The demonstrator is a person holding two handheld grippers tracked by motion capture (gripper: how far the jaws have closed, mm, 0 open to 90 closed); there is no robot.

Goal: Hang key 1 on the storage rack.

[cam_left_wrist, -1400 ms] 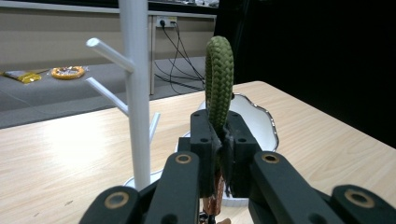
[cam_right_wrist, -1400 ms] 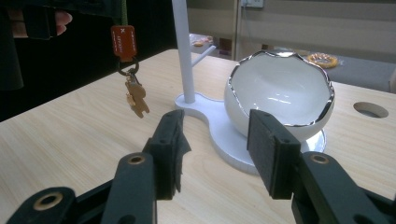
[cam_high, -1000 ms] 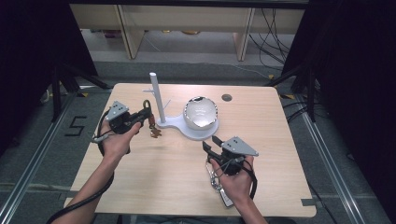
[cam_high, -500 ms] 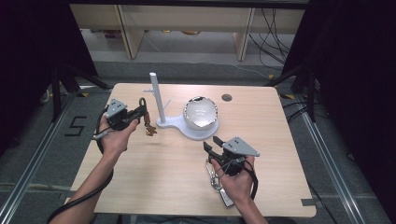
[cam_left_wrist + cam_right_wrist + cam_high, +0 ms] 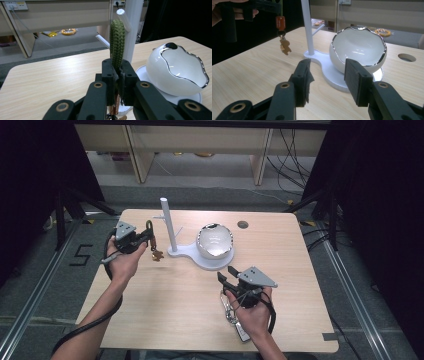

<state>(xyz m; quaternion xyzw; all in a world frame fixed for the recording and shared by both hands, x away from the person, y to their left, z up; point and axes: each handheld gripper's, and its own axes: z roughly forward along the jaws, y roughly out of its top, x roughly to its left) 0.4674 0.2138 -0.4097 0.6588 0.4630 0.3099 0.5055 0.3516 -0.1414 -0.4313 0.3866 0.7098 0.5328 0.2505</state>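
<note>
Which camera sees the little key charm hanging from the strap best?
The right gripper view: the charm dangles clear under the left gripper. The high view shows it tiny; the left gripper view has it mostly hidden behind the fingers.

High view looks down over desk (image 5: 165, 320). Each tool camera sits low, close behind its jaws; all share white bowl (image 5: 215, 241).

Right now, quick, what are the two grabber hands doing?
Left gripper: closed on the green braided keychain strap.
Right gripper: open, holding nothing.
</note>
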